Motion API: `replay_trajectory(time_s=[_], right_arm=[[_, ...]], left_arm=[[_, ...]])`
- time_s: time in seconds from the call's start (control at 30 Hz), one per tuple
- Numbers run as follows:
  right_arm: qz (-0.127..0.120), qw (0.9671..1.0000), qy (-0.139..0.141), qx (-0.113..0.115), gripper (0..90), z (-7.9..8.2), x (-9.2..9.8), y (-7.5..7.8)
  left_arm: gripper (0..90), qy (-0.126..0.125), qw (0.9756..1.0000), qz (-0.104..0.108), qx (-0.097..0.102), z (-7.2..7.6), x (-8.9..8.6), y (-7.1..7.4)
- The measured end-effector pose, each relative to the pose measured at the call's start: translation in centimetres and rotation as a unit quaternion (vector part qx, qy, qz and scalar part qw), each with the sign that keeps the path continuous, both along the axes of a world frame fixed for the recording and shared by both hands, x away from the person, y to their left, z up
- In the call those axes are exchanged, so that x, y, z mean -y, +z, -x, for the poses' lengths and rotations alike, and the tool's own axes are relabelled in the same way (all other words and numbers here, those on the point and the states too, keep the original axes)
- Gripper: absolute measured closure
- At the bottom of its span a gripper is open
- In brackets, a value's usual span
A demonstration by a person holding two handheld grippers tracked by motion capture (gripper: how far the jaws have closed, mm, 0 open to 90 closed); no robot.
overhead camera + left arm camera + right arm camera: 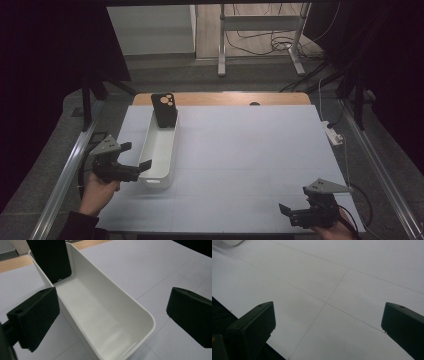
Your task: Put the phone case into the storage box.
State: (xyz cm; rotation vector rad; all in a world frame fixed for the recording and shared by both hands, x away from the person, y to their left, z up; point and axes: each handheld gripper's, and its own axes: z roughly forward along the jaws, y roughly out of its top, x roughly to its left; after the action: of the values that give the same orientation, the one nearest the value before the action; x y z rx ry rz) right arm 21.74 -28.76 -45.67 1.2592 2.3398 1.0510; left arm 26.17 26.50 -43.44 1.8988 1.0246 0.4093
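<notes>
Since the phone case (pixel 164 109) is already standing inside the white bin (pixel 159 150), we'd say the main part of this job looks done, or close to it. It's a black case with the round camera cutouts showing near the top, propped upright and leaning against the far end wall of the bin, bottom edge down on the bin floor. In the left gripper view the rest of the bin (pixel 100 315) is bare, nothing else in there besides the case (pixel 50 257).

Our left gripper (pixel 136 160) sits at the near end of the bin, spread wide with nothing between the jaws, which sit either side of the bin's near left wall. It isn't touching the case at all, which is well up at the other end. Our right gripper (pixel 292 212) is off at the near right corner of the worktop (pixel 250 150), also spread wide and carrying nothing, with plain white surface under it.

What's left, as far as we can judge: maybe nudging the case flat or just pulling the left gripper away. Can't tell whether leaning counts as finished.
</notes>
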Motion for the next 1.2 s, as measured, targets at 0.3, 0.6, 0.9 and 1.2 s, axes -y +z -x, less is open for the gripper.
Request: replay_trajectory(time_s=[0.3,0.6,0.9,1.2], right_arm=[[0.000,1.0000,0.000,0.000,0.0,0.0,0.0,0.0],[0.003,1.0000,0.002,0.000,0.0,0.0,-0.1,0.0],[0.003,1.0000,0.002,0.000,0.0,0.0,-0.1,0.0],[0.003,1.0000,0.002,-0.001,0.0,0.0,-0.1,0.0]], left_arm=[[0.0,0.002,1.0000,-0.004,0.002,2.2,-0.1,-0.1],[0.0,0.006,0.9997,-0.022,0.005,4.4,-0.1,-0.3],[0.0,0.008,0.9996,-0.025,0.004,6.3,-0.1,-0.6],[0.0,0.016,0.9993,-0.032,-0.009,7.5,-0.5,-1.4]])
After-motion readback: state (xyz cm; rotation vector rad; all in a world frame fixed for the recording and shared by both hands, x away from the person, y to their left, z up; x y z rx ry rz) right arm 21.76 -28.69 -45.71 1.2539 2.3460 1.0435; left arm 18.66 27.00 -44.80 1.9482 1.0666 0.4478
